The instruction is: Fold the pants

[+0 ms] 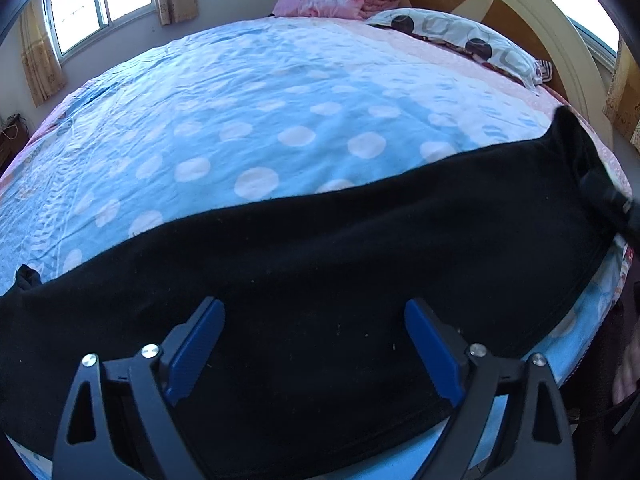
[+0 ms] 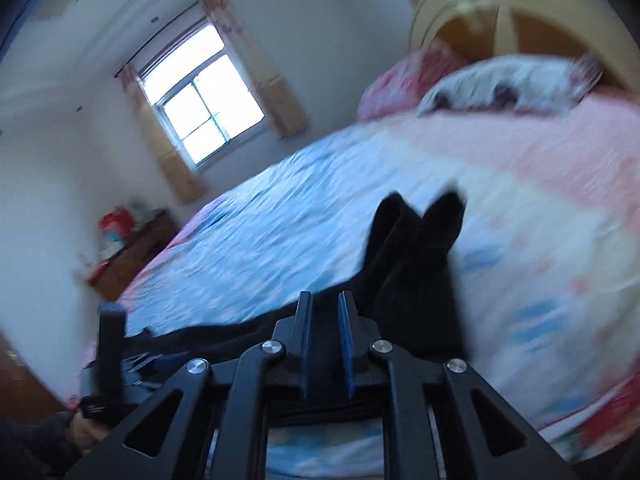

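Two grippers are working black pants [image 1: 360, 264] lying along the bed's [image 1: 280, 92] near edge. Left gripper [image 1: 314, 344] is hovering above them, fingers spread wide. Right gripper [image 2: 325, 344] is showing fingers nearly together over the fabric; grip unclear.

The right gripper [image 2: 325, 304] sits at lower centre, its blue-padded jaws narrowly apart with black pants [image 2: 416, 264] between and beyond them, two cuffs poking up at centre. The blue and pink bedspread [image 2: 256, 248] is motion-blurred. A window [image 2: 204, 104] shows upper left, a pillow [image 2: 500, 84] upper right
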`<state>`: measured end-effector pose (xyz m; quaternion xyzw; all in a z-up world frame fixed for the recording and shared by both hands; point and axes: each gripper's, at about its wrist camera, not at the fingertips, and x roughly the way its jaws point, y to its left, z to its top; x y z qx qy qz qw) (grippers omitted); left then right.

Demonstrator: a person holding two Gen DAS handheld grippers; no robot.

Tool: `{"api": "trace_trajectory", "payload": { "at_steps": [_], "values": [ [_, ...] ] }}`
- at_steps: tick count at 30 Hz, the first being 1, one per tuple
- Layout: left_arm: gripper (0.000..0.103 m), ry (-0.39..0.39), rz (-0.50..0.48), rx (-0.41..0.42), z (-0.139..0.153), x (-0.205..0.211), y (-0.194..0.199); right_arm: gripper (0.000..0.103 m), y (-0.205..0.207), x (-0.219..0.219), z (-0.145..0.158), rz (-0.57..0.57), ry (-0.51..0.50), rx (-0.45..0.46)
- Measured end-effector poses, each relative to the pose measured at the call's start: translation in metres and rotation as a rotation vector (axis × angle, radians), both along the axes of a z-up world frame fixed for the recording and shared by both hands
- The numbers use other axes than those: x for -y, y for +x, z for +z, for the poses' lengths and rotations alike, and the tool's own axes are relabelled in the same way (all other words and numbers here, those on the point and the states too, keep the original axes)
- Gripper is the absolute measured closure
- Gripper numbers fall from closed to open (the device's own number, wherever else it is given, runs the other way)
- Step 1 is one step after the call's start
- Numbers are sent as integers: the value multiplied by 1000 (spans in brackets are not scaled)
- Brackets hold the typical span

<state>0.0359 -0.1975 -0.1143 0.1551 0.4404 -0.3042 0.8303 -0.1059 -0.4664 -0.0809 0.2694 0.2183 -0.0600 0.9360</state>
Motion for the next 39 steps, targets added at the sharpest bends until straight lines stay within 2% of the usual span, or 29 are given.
{"api": "trace_trajectory", "payload": {
  "at_steps": [2, 3, 5, 7, 9, 11, 12, 15, 17, 19, 20, 21, 22, 23, 25, 28, 30, 34, 36, 37, 39],
  "values": [
    [8, -1, -2, 0, 0, 0, 0, 89, 13, -4, -13, 47, 52, -66],
    [7, 0, -2, 2, -1, 0, 1, 89, 13, -3, -14, 55, 83, -66],
    [5, 2, 1, 1, -1, -1, 1, 87, 6, 6, -10, 55, 148, -32],
    [4, -2, 6, 2, -2, -1, 1, 83, -7, 15, 2, 47, 168, 17],
    [3, -7, 8, 10, -3, -2, 0, 82, -27, 25, 21, -24, 120, 85],
    [2, -9, 9, 17, -4, -2, 0, 72, -52, 43, 34, -158, 89, 115],
    [2, -11, 11, 22, -4, -2, -1, 61, -61, 51, 38, -226, 64, 86],
    [0, -6, 13, 33, -6, 1, 0, 59, -73, 67, 34, -332, 12, -3],
    [0, -7, 15, 27, -5, 1, 1, 59, -63, 71, 26, -321, 9, -65],
    [0, -7, 15, 19, -5, 2, 2, 59, -46, 71, 15, -319, -33, -163],
    [0, -5, 15, 19, -5, 2, 2, 59, -40, 69, 10, -307, -55, -173],
    [0, -2, 16, 19, -5, 2, 2, 63, -36, 63, 10, -298, -95, -166],
    [0, 2, 18, 20, -4, 3, 2, 91, -29, 54, 8, -273, -126, -185],
    [0, 8, 20, 18, -3, 4, 2, 99, -22, 51, 6, -243, -145, -216],
    [0, 12, 18, 7, 0, 4, 4, 99, -19, 46, 5, -242, -156, -224],
    [0, 16, 22, 4, 2, 1, 7, 99, -32, 47, 19, -302, -214, -173],
    [0, 18, 37, 7, 2, 0, 8, 99, -40, 52, 23, -341, -229, -176],
    [0, 29, 30, 17, 0, -1, 8, 99, -37, 68, 9, -407, -269, -239],
    [0, 27, 45, 15, 0, -5, 11, 99, -37, 73, 1, -416, -284, -233],
    [0, 23, 52, 6, 1, -8, 13, 99, -37, 73, 2, -417, -285, -237],
    [0, 17, 64, -2, 3, -15, 17, 97, -43, 80, 3, -420, -205, -209]
  ]
}}
